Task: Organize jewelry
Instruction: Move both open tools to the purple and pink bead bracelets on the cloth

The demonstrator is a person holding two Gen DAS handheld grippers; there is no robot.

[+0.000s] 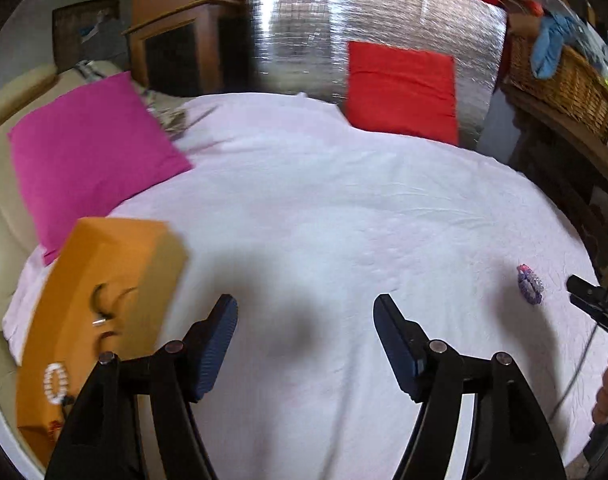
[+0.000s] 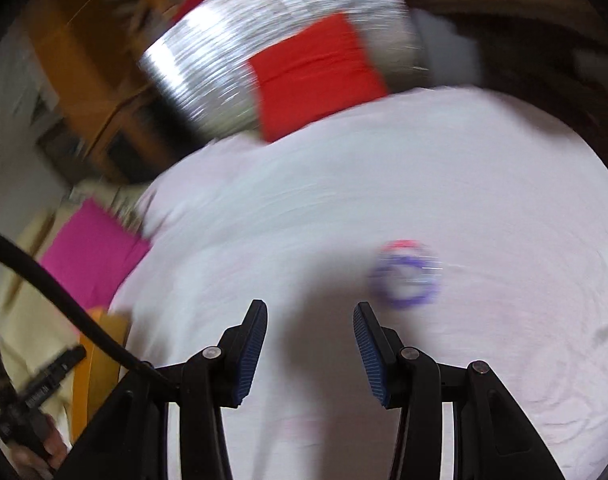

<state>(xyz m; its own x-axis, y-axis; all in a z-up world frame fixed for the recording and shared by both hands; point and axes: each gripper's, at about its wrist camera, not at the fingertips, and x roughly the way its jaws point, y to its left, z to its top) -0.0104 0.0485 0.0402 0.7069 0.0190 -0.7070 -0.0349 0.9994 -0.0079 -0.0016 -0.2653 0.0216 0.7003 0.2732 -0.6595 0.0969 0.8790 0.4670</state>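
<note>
An orange box (image 1: 103, 300) lies on the white sheet (image 1: 324, 220) at the left, with a white bead bracelet (image 1: 55, 382) and a dark hoop piece (image 1: 105, 300) on it. A purple bead bracelet (image 1: 530, 283) lies at the right. My left gripper (image 1: 306, 320) is open and empty over bare sheet, beside the box. My right gripper (image 2: 310, 324) is open and empty, just short and left of the purple bracelet (image 2: 404, 276), which is blurred. The right gripper's tip also shows in the left wrist view (image 1: 596, 304). The box edge shows in the right wrist view (image 2: 99, 352).
A magenta cushion (image 1: 91, 156) lies at the back left, a red cushion (image 1: 402, 90) against a silver foil panel (image 1: 344, 28) at the back. A wicker basket (image 1: 564, 80) stands on a shelf at the right. A black cable (image 2: 63, 300) crosses the right wrist view.
</note>
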